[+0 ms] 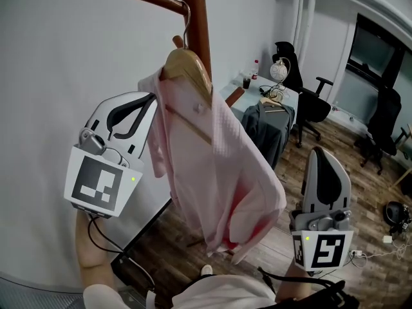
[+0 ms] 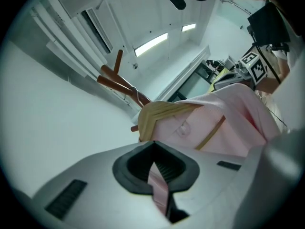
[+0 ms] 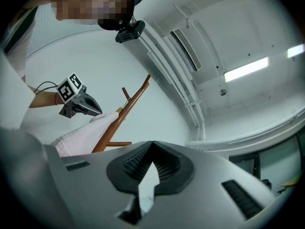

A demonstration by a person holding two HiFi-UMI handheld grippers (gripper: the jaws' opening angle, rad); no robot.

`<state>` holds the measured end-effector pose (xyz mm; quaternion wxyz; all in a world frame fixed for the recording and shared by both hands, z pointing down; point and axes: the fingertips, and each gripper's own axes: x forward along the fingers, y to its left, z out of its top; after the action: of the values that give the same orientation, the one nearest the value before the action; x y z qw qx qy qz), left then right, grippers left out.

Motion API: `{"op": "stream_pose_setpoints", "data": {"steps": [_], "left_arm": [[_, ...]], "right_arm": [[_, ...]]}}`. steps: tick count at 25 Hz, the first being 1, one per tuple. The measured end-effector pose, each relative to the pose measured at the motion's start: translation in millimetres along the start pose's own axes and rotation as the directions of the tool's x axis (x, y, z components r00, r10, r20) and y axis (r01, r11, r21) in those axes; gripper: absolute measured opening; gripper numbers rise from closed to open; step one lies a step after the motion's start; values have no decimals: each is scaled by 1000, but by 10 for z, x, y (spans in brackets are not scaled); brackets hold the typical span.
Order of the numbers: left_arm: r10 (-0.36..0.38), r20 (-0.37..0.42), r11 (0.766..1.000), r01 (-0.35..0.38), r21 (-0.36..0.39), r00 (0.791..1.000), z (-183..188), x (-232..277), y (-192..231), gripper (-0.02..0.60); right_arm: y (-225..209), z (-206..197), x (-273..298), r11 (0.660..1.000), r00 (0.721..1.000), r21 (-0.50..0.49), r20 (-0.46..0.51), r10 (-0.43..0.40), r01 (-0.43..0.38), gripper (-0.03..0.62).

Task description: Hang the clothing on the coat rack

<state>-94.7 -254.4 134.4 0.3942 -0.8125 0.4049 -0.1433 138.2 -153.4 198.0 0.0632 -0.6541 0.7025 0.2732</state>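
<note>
Jaws: left gripper (image 1: 150, 111) clamped on pale pink shirt's (image 1: 219, 172) edge, just left of light wooden hanger (image 1: 187, 66) on brown wooden coat rack (image 1: 195, 11); right gripper (image 1: 325, 156) shut, empty, farther away.

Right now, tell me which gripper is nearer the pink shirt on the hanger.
Left. The left gripper is clamped on the pink shirt at its edge beside the wooden hanger; the right gripper is lower, off to the shirt's right, apart from it and empty.
</note>
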Motion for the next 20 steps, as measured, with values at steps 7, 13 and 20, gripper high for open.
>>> {"op": "stream_pose_setpoints", "data": {"steps": [7,13,20], "left_arm": [[22,48,999,-20,-39,999,24,-70,-195,14],[86,66,971,-69,-229,994,-120,-134,-435,14],[139,81,939,-105,-326,987,-198,-110,-574,14]], "right_arm": [[5,23,-1,1000,1000,-7,12,-19,19,18],[24,-8,-23,1000,1000,-8,13,-23,23,18],[49,-59,-1,999,1000,-35,8,-24,24,18]]}}
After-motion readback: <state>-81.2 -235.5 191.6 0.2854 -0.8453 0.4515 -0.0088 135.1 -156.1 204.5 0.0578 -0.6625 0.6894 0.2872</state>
